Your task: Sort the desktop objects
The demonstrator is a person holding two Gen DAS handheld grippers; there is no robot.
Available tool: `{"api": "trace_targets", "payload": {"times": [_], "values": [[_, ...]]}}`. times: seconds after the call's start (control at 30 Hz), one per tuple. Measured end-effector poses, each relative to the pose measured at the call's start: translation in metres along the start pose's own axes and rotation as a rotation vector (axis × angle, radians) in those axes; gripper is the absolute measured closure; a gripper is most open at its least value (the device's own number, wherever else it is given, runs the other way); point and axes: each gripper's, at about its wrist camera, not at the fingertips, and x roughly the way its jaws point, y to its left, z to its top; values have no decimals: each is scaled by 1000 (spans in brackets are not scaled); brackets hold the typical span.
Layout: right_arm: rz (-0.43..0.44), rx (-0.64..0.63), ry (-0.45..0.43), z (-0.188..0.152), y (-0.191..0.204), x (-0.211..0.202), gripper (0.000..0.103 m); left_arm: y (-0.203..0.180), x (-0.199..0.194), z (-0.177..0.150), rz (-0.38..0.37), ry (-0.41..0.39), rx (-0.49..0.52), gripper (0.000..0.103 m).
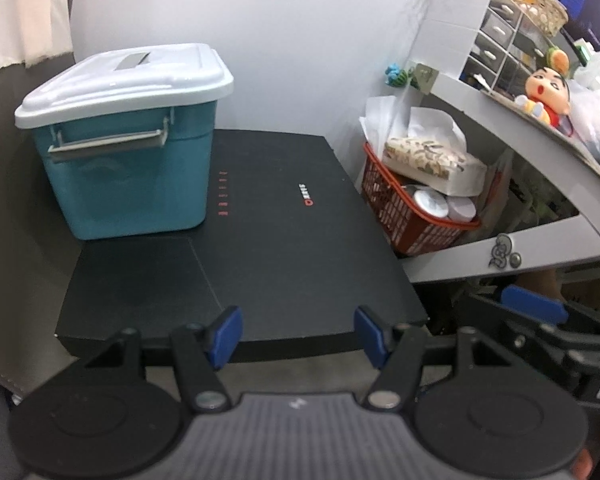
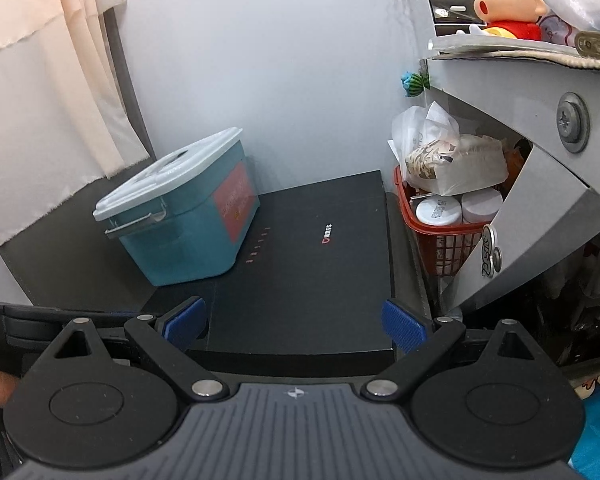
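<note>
A teal storage box (image 1: pixel 128 172) with a closed pale lid stands on the left of a flat black box (image 1: pixel 268 248). Both also show in the right wrist view: the teal box (image 2: pixel 184 224) and the black box (image 2: pixel 300 264). My left gripper (image 1: pixel 298 334) is open and empty at the black box's near edge. My right gripper (image 2: pixel 294 326) is open and empty, its fingers on either side of the black box's near end. The right gripper also shows at the right edge of the left wrist view (image 1: pixel 536 312).
A red basket (image 1: pixel 416 216) with a tissue box and jars stands at the right, under a grey shelf (image 1: pixel 512 136). A cartoon doll (image 1: pixel 546 92) and small drawers (image 1: pixel 496 36) sit on the shelf. A white wall lies behind and a curtain (image 2: pixel 48 72) at the left.
</note>
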Motion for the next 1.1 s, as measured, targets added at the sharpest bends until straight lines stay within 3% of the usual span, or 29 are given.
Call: {"api": "trace_targets", "payload": {"times": [0.67, 1.1], "values": [[-35, -67, 19, -8, 10, 3, 6, 6, 13, -8, -20, -15, 2, 37], [-36, -88, 25, -14, 18, 21, 6, 14, 22, -13, 12, -7, 7, 37]]}}
